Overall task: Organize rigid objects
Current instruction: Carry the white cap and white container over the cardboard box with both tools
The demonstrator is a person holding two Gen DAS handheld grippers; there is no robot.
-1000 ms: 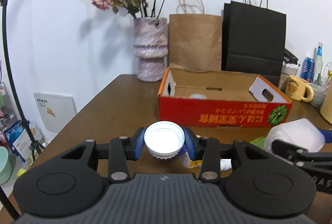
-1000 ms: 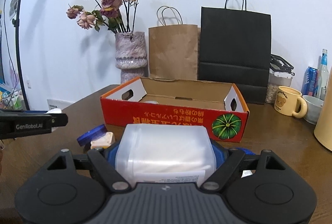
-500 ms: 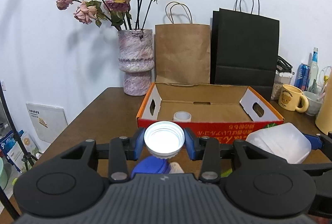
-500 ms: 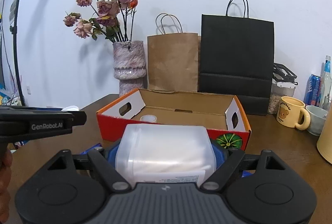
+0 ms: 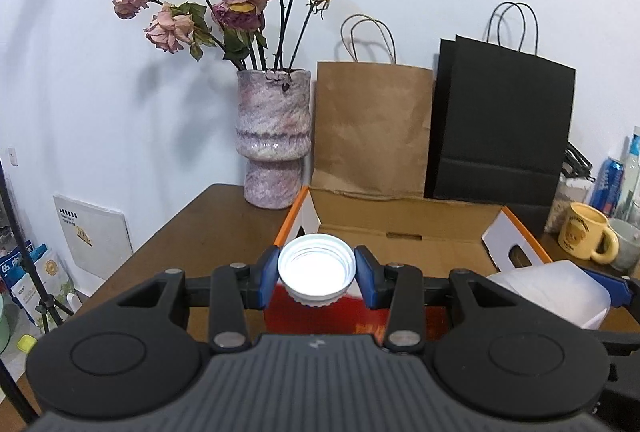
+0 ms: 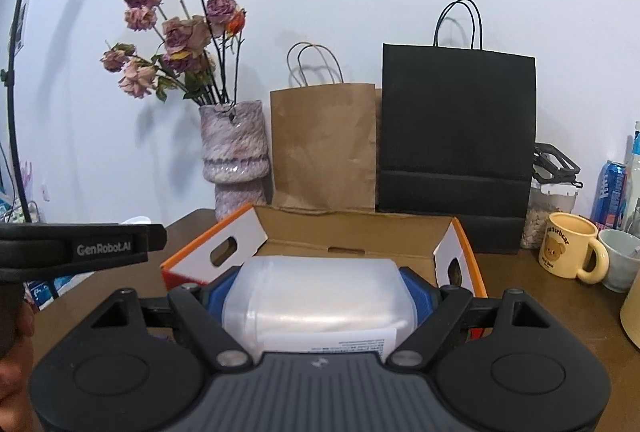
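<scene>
The left gripper (image 5: 316, 278) is clamped on a small white screw cap (image 5: 316, 274), its blue pads pressing the cap's ribbed sides, open side facing the camera; the cap is held in the air over the near wall of the cardboard box (image 5: 404, 232). The right gripper (image 6: 320, 298) is closed on a translucent plastic container (image 6: 320, 308), wide and rounded, with a printed label along its lower edge; the blue pads bear on both its ends, and it too is held before the box's near wall, hiding most of the box floor from the right wrist view. The box is orange-red outside, plain brown inside, open at the top, with white end flaps that have hand-holes. It stands on a brown wooden table (image 5: 200, 232). Directly behind the box, against the white wall, stand a brown paper bag (image 5: 370, 128) and a black paper bag (image 5: 504, 120), side by side. To the left of them is a mottled pink vase (image 5: 274, 140) with dried roses, near the box's far left corner. To the right of the box sit a yellow mug (image 6: 570, 252) with a bear print, a pale cup just beside it, a clip-top jar (image 6: 548, 204) of grains behind, and a blue can (image 6: 608, 192). In the right wrist view the left gripper's black body enters from the left edge, with part of a hand below it. A black stand pole runs up the left edge of both views.
</scene>
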